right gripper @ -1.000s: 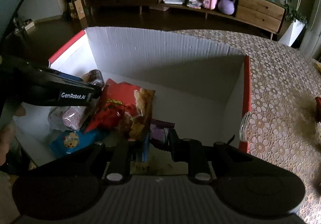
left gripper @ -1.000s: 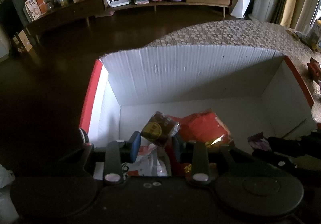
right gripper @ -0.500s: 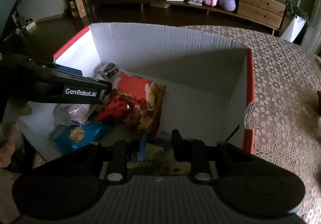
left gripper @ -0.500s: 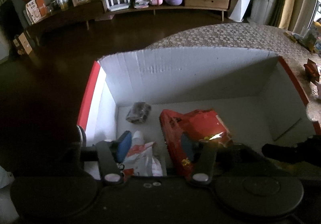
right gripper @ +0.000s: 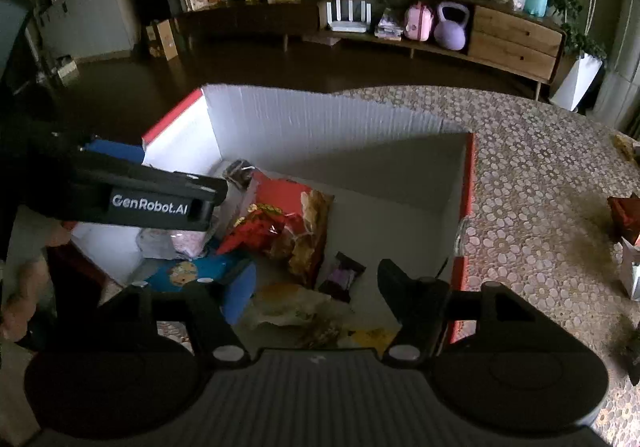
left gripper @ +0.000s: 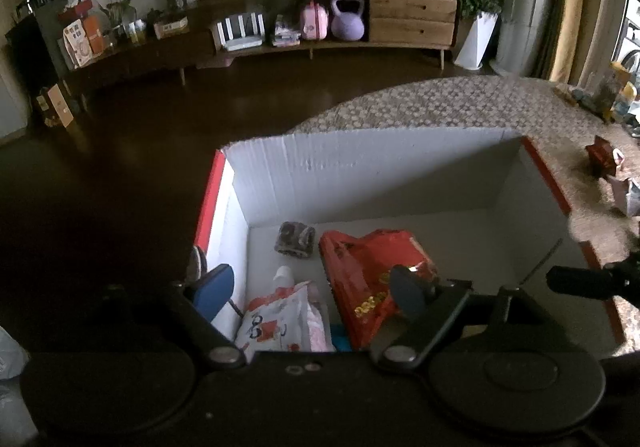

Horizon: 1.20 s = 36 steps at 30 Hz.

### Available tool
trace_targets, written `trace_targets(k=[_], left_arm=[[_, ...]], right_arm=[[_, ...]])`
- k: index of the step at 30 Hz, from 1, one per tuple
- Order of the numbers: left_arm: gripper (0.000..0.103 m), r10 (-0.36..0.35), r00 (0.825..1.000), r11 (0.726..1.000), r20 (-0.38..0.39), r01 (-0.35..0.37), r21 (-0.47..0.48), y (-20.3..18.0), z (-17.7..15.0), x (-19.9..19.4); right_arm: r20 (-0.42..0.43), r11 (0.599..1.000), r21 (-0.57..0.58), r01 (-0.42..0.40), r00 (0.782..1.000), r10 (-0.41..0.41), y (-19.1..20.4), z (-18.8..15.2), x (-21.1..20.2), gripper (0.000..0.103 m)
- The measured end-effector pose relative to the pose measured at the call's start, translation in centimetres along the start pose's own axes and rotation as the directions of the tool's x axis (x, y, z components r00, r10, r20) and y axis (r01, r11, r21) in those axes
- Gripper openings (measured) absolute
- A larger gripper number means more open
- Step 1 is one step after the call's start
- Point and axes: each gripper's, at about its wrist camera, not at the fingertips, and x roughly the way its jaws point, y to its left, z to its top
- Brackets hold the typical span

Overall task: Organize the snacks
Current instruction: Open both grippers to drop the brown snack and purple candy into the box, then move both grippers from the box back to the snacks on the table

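Observation:
A white box with red rims (left gripper: 360, 171) (right gripper: 320, 127) stands on the table and holds snacks. In the left wrist view a small brown round pack (left gripper: 295, 239) lies on the box floor by the far left corner, next to a red bag (left gripper: 372, 275) and a white-pink bag (left gripper: 284, 323). My left gripper (left gripper: 312, 289) is open and empty above them. In the right wrist view my right gripper (right gripper: 320, 283) is open and empty over a yellow-white pack (right gripper: 296, 307), a purple pack (right gripper: 342, 277), a blue cookie bag (right gripper: 188, 271) and the red bag (right gripper: 272, 223).
The table has a patterned cloth (right gripper: 540, 183). A red pack (left gripper: 602, 155) (right gripper: 624, 211) and a white pack (left gripper: 626, 195) lie on it to the right of the box. The left tool body (right gripper: 152, 199) reaches over the box's left side. Beyond the table are dark floor and a sideboard.
My left gripper opened and let go of the brown round pack, which now lies on the box floor. My right gripper opened wider, and both pulled back and up a little.

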Motion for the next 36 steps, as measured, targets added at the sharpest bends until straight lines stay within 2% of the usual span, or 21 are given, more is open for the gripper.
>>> trace_targets(k=[6, 14, 16, 18, 24, 32, 36], left_arm=[[0.089, -0.021, 0.998, 1.0, 0.053, 0.021, -0.003, -0.3, -0.1, -2.7], [0.095, -0.07, 0.99, 0.998, 0.123, 0.069, 0.01, -1.8, -0.5, -6.3], [0.096, -0.086, 0.987, 0.996, 0.139, 0.085, 0.018, -2.2, -0.6, -7.2], [0.097, -0.1, 0.983, 0.995, 0.154, 0.097, 0.025, -2.8, -0.7, -7.9], [0.102, -0.14, 0.97, 0.99, 0.2, 0.133, 0.049, -5.1, -1.3, -10.2], [0.103, -0.213, 0.945, 0.977, 0.247, 0.199, 0.079, -8.8, -2.5, -12.5], [0.103, -0.248, 0.932, 0.968, 0.265, 0.23, 0.098, -11.1, -3.1, -13.3]], right_arm=[[0.039, 1.0, 0.01, 0.003, 0.999, -0.003, -0.2, -0.1, -2.8, 0.072], [0.089, 1.0, 0.025, 0.006, 0.996, -0.008, -1.0, -1.0, -6.9, 0.073], [0.104, 0.999, 0.031, 0.008, 0.994, -0.012, -1.3, -1.4, -8.1, 0.081], [0.12, 0.999, 0.033, 0.01, 0.993, -0.014, -1.7, -1.7, -9.2, 0.082], [0.157, 0.999, 0.045, 0.017, 0.987, -0.024, -3.0, -2.8, -12.5, 0.082], [0.189, 0.995, 0.094, 0.035, 0.981, -0.053, -6.2, -5.8, -16.3, 0.083], [0.202, 0.989, 0.129, 0.071, 0.975, -0.096, -8.6, -7.5, -18.1, 0.083]])
